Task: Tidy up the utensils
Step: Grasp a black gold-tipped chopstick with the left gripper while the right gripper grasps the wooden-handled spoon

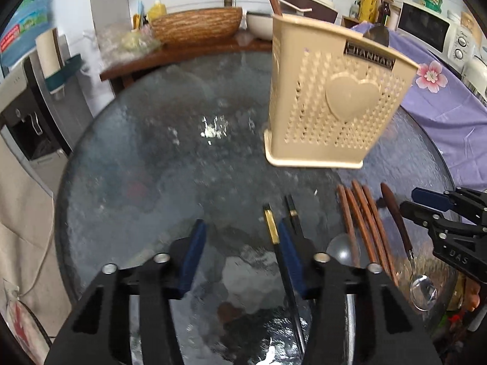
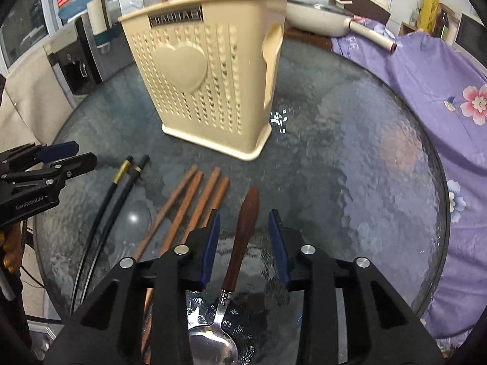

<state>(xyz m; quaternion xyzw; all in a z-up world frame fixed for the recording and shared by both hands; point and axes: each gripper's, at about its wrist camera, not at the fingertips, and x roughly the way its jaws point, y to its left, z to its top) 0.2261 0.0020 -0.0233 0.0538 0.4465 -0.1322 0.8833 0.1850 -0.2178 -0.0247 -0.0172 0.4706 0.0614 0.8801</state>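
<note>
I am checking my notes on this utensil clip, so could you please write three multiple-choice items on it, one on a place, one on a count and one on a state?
1. Where does the wooden-handled spoon lie?
A. between the right gripper's open fingers
B. inside the holder
C. on the purple cloth

2. How many brown wooden chopsticks lie on the glass table?
A. two
B. four
C. six

3. How is the left gripper?
A. shut on a chopstick
B. open, holding nothing
C. shut on the holder

Answers:
1. A, its handle runs up the gap between the blue pads, touching neither.
2. B, four brown sticks show beside the two black chopsticks.
3. B, its fingers stand wide apart over the table, short of the beige utensil holder.
</note>
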